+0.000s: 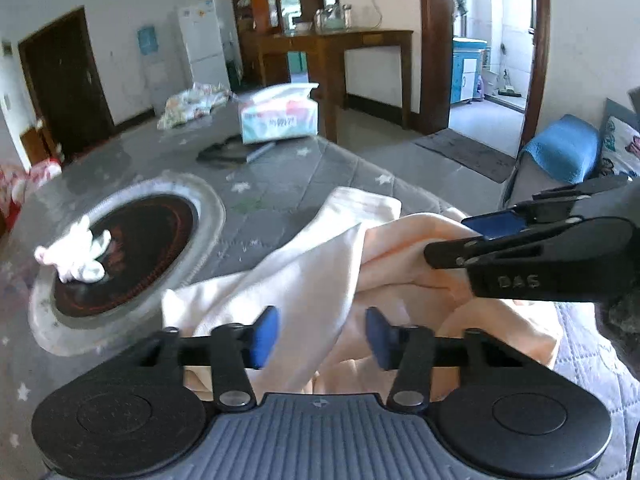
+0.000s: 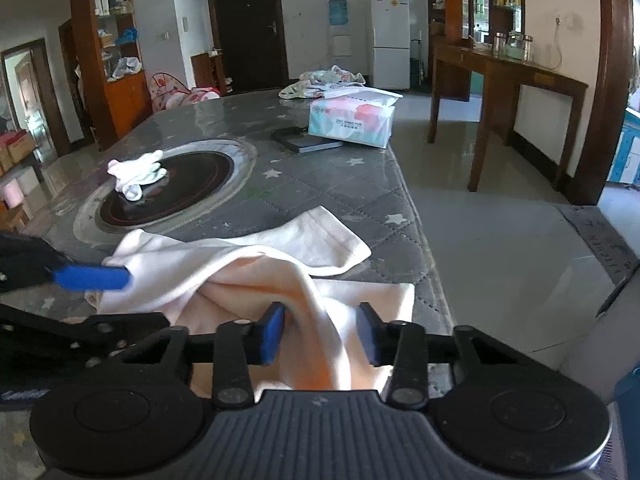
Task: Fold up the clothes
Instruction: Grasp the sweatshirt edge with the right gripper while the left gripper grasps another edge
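A soft, pale peach cloth [image 2: 248, 264] lies rumpled in loose folds at the near edge of the table [image 2: 360, 184], whose grey quilted cover carries small stars. A ridge of it runs between the blue pads of each claw. The left claw [image 1: 322, 338] and right claw [image 2: 320, 330] both stand partly open, pads not yet pressing the fabric. At 10 o'clock, white socks [image 2: 138, 176] sit on a round black glass plate [image 2: 192, 184].
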The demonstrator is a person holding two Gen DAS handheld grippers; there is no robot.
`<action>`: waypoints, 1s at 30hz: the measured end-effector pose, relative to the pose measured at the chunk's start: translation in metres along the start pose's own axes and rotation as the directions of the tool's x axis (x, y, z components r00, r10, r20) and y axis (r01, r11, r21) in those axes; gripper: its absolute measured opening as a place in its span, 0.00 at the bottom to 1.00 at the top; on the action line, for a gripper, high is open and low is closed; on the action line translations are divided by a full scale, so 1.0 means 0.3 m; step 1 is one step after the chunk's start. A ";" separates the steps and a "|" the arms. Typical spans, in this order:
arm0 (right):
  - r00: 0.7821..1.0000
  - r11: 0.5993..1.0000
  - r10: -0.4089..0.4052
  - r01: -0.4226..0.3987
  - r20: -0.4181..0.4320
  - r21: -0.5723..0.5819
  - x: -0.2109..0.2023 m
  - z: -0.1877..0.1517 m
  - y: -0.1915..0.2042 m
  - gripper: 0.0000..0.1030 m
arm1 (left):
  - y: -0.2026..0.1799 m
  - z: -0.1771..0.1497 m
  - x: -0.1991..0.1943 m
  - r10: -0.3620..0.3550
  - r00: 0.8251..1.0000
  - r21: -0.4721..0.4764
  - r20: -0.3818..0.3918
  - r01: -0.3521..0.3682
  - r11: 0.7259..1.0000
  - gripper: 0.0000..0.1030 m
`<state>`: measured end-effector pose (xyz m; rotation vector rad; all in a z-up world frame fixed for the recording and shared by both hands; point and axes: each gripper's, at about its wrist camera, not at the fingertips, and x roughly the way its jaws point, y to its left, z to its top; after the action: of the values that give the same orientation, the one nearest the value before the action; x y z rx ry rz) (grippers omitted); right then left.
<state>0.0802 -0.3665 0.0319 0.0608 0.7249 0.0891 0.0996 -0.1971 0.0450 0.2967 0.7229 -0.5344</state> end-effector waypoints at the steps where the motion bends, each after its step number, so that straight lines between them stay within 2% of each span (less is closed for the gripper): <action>1: 1.000 1.000 0.007 -0.007 0.001 0.000 0.001 0.001 0.000 0.27 | 0.008 -0.002 0.011 -0.003 1.000 -0.006 -0.008 0.003 1.000 0.29; 2: 1.000 1.000 0.014 -0.014 0.002 0.001 0.002 0.001 0.000 0.25 | 0.015 -0.005 0.020 -0.008 1.000 -0.011 -0.015 0.008 1.000 0.24; 3: 1.000 1.000 0.017 -0.017 0.004 0.002 0.003 0.002 -0.001 0.21 | 0.022 -0.009 0.022 -0.014 1.000 -0.015 -0.019 0.014 1.000 0.13; 4: 1.000 1.000 0.020 -0.020 0.007 0.003 0.003 0.002 -0.002 0.15 | 0.028 -0.012 0.020 -0.016 1.000 -0.020 -0.018 0.015 1.000 0.09; 6: 1.000 1.000 0.022 -0.022 0.022 0.010 -0.007 0.000 -0.006 0.11 | 0.045 -0.018 0.010 -0.014 1.000 -0.037 -0.005 0.014 0.999 0.05; 10: 0.999 1.000 0.019 -0.020 0.049 0.019 -0.031 -0.002 -0.007 0.07 | 0.094 -0.028 -0.028 0.010 1.000 -0.107 0.017 -0.009 0.994 0.03; 17: 0.997 0.999 -0.006 0.004 0.073 0.034 -0.079 -0.019 -0.001 0.06 | 0.187 -0.081 -0.157 0.086 0.994 -0.232 0.065 -0.069 0.970 0.03; 23: 0.993 1.000 -0.017 0.014 0.115 0.027 -0.172 -0.059 0.014 0.06 | 0.257 -0.191 -0.302 0.156 0.985 -0.315 0.076 -0.125 0.941 0.03; 30: 0.987 0.999 -0.035 0.028 0.159 0.046 -0.294 -0.108 0.006 0.06 | 0.309 -0.347 -0.479 0.204 0.976 -0.396 0.079 -0.157 0.905 0.03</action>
<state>-0.0071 -0.3731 0.0661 0.0972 0.5672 0.0375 0.0046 -0.0239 0.0769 -0.0404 0.6611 -0.2197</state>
